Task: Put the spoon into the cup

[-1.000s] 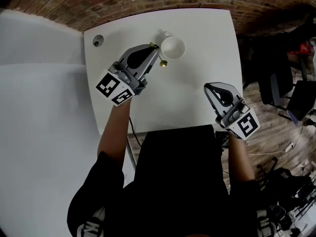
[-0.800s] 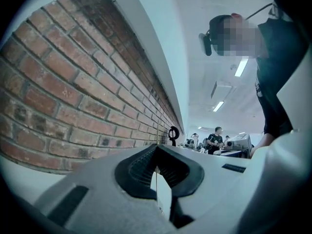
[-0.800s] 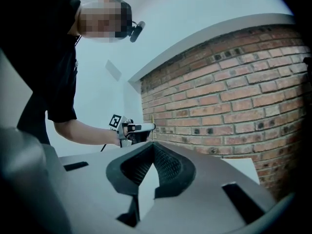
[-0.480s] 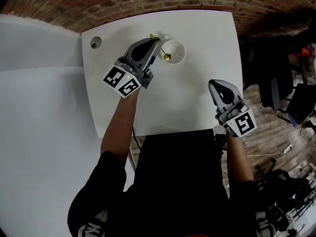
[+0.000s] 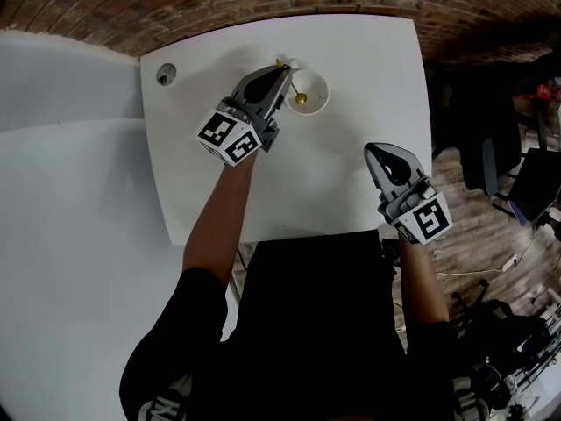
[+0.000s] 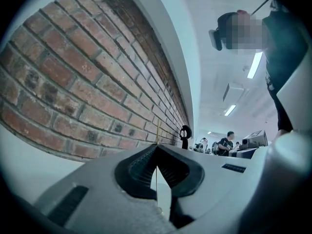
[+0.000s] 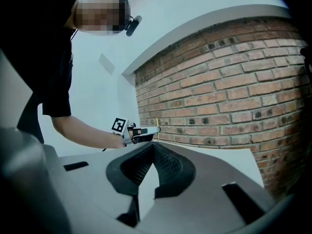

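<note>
Left gripper (image 5: 282,70): jaws clamped on the spoon's (image 5: 301,99) thin handle, beside the cup's rim.
Spoon: gold bowl end over the white cup's (image 5: 321,87) opening.
Right gripper (image 5: 373,151): jaws together, empty, over the table's (image 5: 359,51) right edge.

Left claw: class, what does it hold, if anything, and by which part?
The left claw grips the gold spoon by its thin handle, near the top end; its bowl hangs over the white cup.

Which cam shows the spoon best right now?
Head view: the spoon shows its gold bowl over the cup, handle pinched in the left gripper. Left gripper view shows only a thin handle edge between shut jaws; right gripper view, a distant sliver.
</note>
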`<state>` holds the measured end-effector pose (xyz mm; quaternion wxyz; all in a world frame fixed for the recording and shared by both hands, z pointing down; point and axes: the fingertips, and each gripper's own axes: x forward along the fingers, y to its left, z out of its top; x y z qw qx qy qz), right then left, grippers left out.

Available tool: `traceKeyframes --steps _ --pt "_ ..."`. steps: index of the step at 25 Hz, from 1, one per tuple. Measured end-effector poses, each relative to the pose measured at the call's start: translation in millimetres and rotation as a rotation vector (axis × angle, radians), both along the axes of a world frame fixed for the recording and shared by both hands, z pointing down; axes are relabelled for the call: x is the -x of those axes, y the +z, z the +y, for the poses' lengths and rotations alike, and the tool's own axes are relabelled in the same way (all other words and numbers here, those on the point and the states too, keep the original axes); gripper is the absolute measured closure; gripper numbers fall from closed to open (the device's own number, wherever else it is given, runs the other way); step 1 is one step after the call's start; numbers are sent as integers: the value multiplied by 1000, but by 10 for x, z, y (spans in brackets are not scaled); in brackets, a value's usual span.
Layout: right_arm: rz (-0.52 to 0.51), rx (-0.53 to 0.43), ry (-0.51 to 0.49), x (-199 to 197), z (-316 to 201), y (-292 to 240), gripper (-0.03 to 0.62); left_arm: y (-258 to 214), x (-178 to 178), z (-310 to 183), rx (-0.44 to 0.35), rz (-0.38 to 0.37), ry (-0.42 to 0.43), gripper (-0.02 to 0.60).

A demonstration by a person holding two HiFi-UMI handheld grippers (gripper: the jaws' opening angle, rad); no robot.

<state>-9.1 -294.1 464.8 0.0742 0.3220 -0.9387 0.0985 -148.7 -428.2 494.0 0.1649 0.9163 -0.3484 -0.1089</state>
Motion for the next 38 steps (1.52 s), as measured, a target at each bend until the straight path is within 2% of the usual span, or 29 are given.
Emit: traceKeyframes --steps 4,10,26,33,38 --pt "-7 21 -5 0 30 40 588 86 -30 28 0 -13 -13 566" --pt "-18 54 -39 77 118 107 588 273 -6 -32 32 -11 -78 566" --pt "-22 85 -60 105 132 155 588 495 -76 -9 63 -52 -69 566" --pt "-20 79 -75 142 111 131 588 551 -69 -15 86 -117 -59 566" --pt "-17 81 -81 173 112 135 588 569 -65 -21 46 -219 -50 565"
